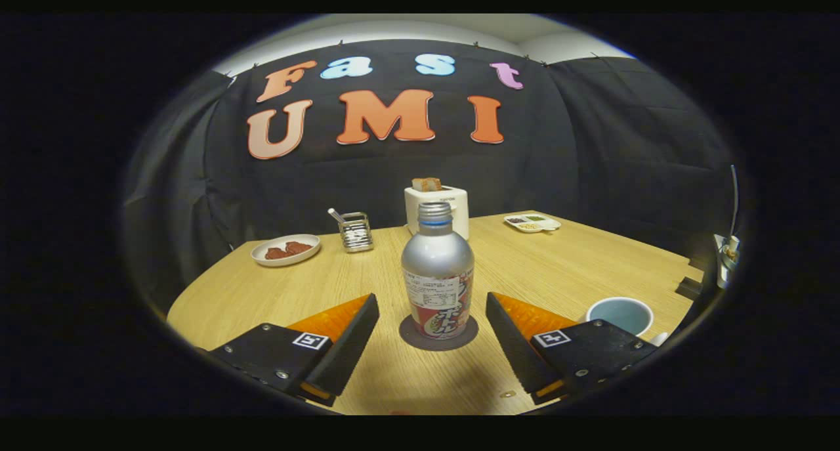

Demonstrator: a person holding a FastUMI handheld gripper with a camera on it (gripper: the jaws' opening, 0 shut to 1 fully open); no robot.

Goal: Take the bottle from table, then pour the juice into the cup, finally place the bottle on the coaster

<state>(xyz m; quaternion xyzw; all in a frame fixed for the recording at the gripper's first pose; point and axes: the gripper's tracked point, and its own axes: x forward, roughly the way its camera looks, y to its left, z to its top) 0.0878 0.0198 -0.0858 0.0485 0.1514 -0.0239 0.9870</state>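
**Trainee:** Which step applies here?

**Instructor:** Judge it as the final one. The bottle (437, 274) stands upright on the dark round coaster (438, 334), on the surface (525, 267). Your hand-held gripper (432, 329) is spread wide, one finger on each side of the bottle, neither touching it. It holds nothing.

**Trainee:** What does the next move call for?

**Instructor:** If pouring is complete, draw straight back without brushing the bottle. The cup (620, 314) sits just beside your right finger; its contents cannot be confirmed.

**Trainee:** Describe the bottle.

**Instructor:** Silver metal body, threaded neck with no cap, blue neck ring, printed label around the lower half.
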